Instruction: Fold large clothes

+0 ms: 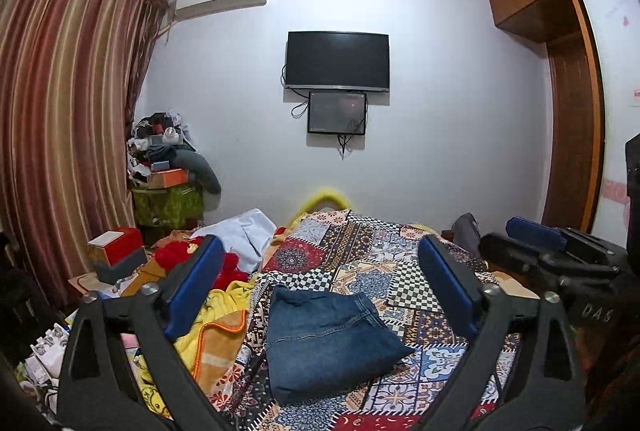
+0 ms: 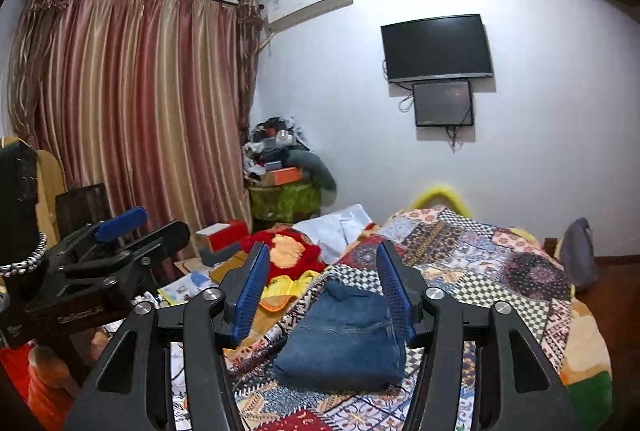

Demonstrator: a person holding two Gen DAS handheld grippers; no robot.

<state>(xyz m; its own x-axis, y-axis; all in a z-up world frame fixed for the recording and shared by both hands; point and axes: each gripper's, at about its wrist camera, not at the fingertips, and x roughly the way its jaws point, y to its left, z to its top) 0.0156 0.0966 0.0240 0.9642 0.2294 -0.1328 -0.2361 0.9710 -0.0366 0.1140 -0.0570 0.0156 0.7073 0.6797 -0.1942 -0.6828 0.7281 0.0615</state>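
Note:
A folded pair of blue jeans [image 1: 328, 343] lies as a compact stack on the patchwork bedspread [image 1: 400, 271]. It also shows in the right wrist view [image 2: 348, 339]. My left gripper [image 1: 320, 271] is open and empty, raised above and in front of the jeans, apart from them. My right gripper [image 2: 320, 271] is open and empty, held above the near end of the jeans. The right gripper also shows at the right edge of the left wrist view [image 1: 532, 231], and the left gripper at the left of the right wrist view [image 2: 120, 227].
Red [image 1: 224, 263] and yellow [image 1: 216, 335] blankets and a white pillow [image 1: 244, 231] lie left of the jeans. A cluttered side table holds a red box [image 1: 116, 247]. Striped curtains [image 1: 60, 111] hang left, a wardrobe [image 1: 568, 103] stands right, a TV [image 1: 338, 61] hangs ahead.

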